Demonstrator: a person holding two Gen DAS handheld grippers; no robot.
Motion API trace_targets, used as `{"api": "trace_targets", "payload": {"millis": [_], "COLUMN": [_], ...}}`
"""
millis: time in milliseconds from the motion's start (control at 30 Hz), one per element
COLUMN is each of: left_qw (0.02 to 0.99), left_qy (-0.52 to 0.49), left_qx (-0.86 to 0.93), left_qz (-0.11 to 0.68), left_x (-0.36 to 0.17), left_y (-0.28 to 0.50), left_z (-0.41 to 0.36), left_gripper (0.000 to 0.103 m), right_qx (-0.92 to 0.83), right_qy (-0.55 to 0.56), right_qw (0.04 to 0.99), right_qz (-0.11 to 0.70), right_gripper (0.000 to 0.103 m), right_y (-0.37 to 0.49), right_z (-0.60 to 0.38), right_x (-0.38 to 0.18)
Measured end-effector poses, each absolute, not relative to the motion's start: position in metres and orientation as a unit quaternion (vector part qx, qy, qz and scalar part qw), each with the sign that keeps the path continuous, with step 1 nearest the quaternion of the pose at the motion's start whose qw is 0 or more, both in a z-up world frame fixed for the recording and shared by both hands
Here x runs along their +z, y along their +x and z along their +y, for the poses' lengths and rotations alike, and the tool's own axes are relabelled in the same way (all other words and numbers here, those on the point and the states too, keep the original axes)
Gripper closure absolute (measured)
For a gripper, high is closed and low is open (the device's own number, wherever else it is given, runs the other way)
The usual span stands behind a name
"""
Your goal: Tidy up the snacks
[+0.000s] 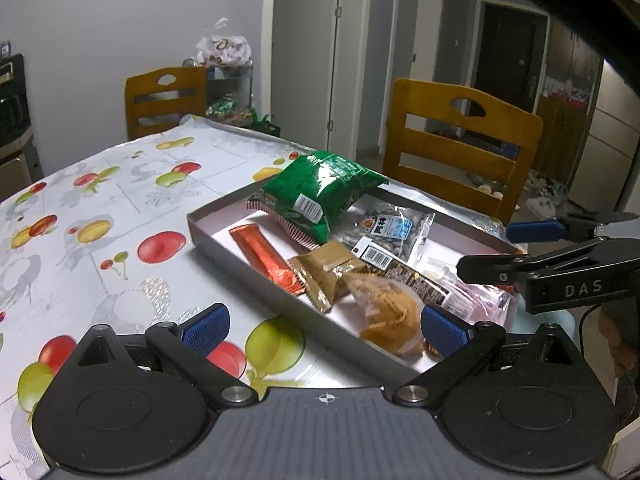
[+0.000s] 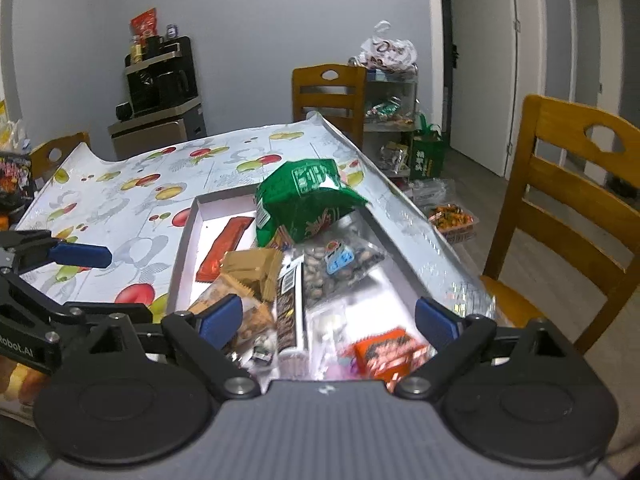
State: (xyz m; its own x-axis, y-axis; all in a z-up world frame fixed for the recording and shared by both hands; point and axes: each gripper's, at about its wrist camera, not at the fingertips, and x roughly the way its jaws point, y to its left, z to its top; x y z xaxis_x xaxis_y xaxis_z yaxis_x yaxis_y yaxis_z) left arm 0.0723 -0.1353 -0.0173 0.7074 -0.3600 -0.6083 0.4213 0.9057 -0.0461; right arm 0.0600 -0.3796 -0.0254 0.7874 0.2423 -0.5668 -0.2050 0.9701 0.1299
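So the snacks are pretty much all sitting in the shallow tray (image 1: 200,226) on the counter (image 1: 120,200), near its edge by a wooden chair (image 1: 460,140). In there: a big green bag (image 1: 320,188) leaning over the far end, a long orange bar (image 1: 262,254) lying flat along the left side, a gold wrapper (image 1: 324,272), a bag of seeds (image 1: 394,230) just beside the green one, a dark chocolate bar (image 1: 416,280), a bun in clear wrap (image 1: 384,312) at the near end, and a small orange box (image 2: 384,354) that only shows up from the right side.

Left hand-held gripper (image 1: 326,328) hovers at the tray's near corner, fingers spread wide, nothing between them. The bun sits right by its right finger, not gripped. Right hand-held gripper (image 2: 330,320) hangs over the near end of the tray, also wide open and empty, with the box and chocolate bar below it.

My read: the collecting part looks basically done, since I can't spot loose snacks on the tablecloth. What's left is tidying, maybe. Stuff is piled and overlapping at the near end, and the green bag is propped on the others rather than lying flat. There are more snacks on the floor (image 2: 454,216), can't tell if those count.
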Motion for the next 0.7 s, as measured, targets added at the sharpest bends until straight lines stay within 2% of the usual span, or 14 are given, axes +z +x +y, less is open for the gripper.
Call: {"api": "trace_targets", "payload": {"millis": [400,700], "left_qw": [0.915,0.906], "left_qy": [0.061,0.068], "left_qx": [-0.219,-0.212], "left_qz": [0.334,0.360], "left_x": [-0.041,-0.063], "left_y": [0.036,0.031], "left_z": [-0.111,-0.100], "left_gripper": [0.000,0.000], "right_qx": [0.086,0.051], "right_qy": [0.063,0.052], "right_qw": [0.944,0.936], "right_qz": [0.312,0.345], "right_gripper": [0.007,0.007], "right_y": [-0.018,-0.030], "right_z": [-0.343,-0.321], "right_x": [-0.041,-0.062]}}
